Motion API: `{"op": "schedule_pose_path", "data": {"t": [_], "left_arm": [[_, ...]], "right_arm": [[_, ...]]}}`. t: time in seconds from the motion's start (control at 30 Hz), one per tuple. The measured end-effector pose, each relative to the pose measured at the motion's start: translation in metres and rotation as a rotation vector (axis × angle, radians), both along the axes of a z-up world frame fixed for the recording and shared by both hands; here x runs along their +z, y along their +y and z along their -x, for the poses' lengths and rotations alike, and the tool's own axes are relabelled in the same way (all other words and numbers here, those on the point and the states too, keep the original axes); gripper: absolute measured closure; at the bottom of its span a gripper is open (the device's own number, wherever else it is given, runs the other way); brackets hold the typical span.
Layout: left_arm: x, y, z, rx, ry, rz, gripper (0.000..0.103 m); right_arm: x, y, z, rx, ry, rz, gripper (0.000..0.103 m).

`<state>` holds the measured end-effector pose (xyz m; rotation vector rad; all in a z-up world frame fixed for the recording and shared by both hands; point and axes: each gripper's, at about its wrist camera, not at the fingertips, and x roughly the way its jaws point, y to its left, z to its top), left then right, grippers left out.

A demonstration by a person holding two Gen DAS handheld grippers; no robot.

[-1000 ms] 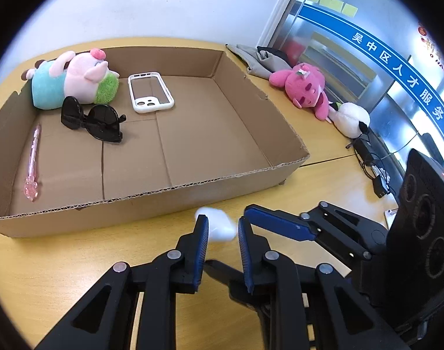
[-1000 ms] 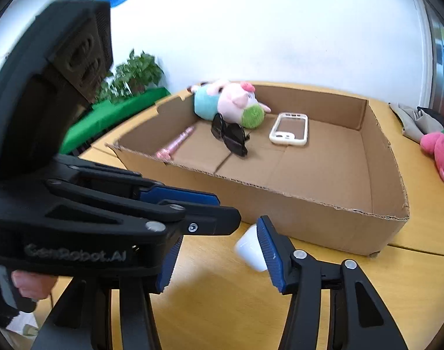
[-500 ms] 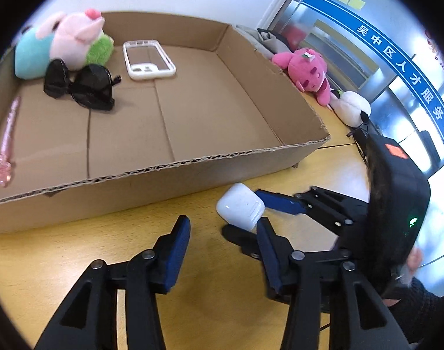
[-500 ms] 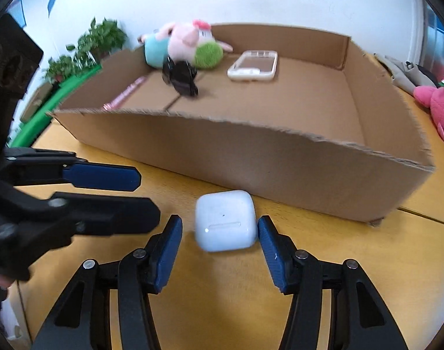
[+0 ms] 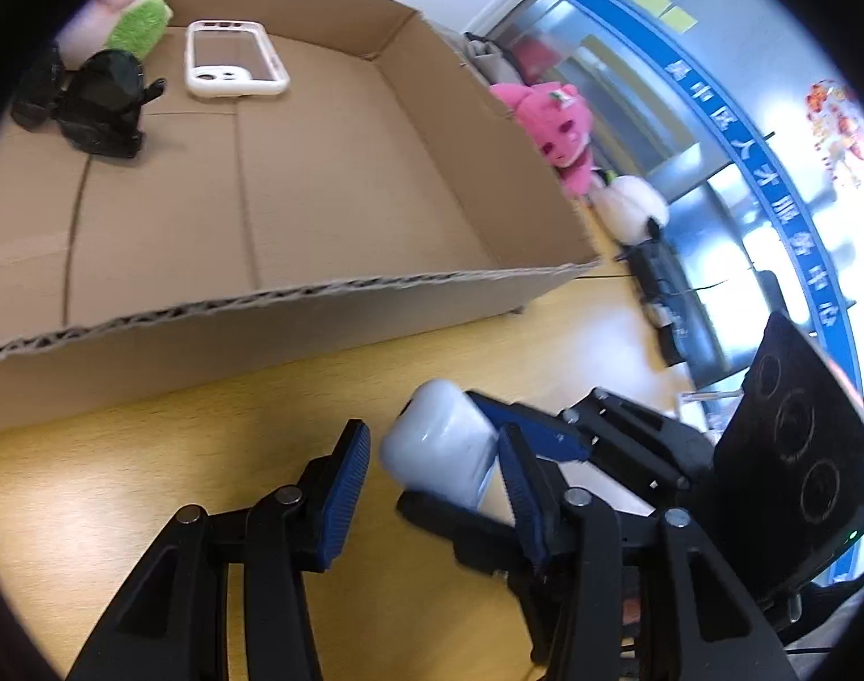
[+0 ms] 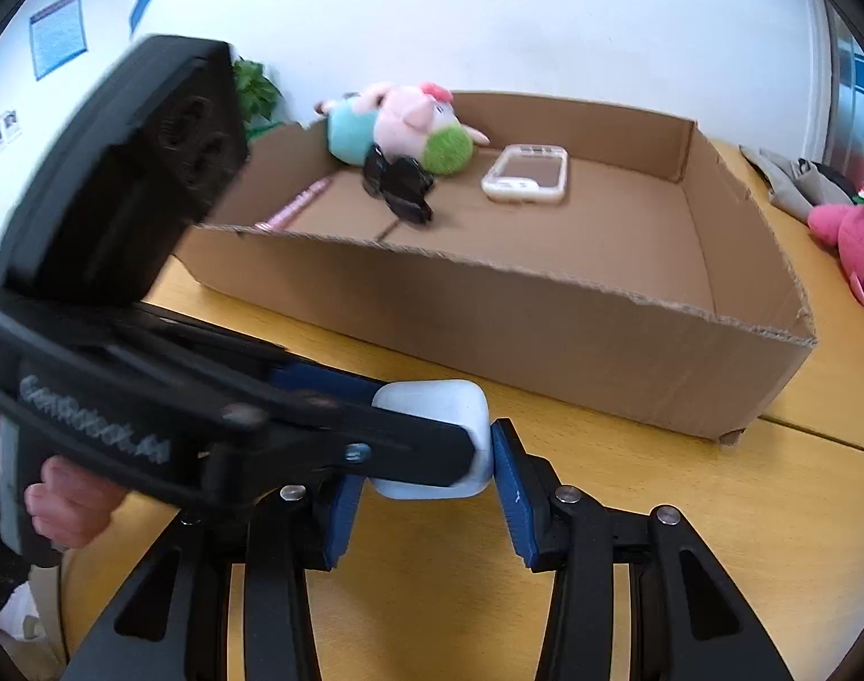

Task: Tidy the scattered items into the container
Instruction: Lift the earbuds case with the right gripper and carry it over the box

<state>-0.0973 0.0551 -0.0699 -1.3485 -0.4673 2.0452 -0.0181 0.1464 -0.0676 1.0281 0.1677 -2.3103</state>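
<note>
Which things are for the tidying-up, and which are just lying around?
For the job: cardboard box; white earbud case, between the fingers of the left gripper and right gripper. Already inside: phone case, sunglasses, pig plush, pink pen. Maybe next: pink plush.

Just lying about: grey cloth, potted plant, cables.

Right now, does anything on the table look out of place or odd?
Yes. The white earbud case sits outside the cardboard box, crowded between both grippers, while a pink plush toy lies beyond the box's wall.

Box wall (image 6: 545, 329) ahead; floor right bare
</note>
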Motion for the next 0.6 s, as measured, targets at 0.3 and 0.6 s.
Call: {"op": "schedule_pose_path", "data": {"t": [0.3,0.6], "left_arm": [[0.02,-0.003,-0.009,0.038,0.027,0.03,0.071],[0.072,0.0,-0.002,0.041,0.148,0.148,0.071]], "right_arm": [[0.013,-0.009,-0.006,0.044,0.013,-0.017,0.056],[0.054,-0.025,0.003,0.089,0.062,-0.039,0.056]]}}
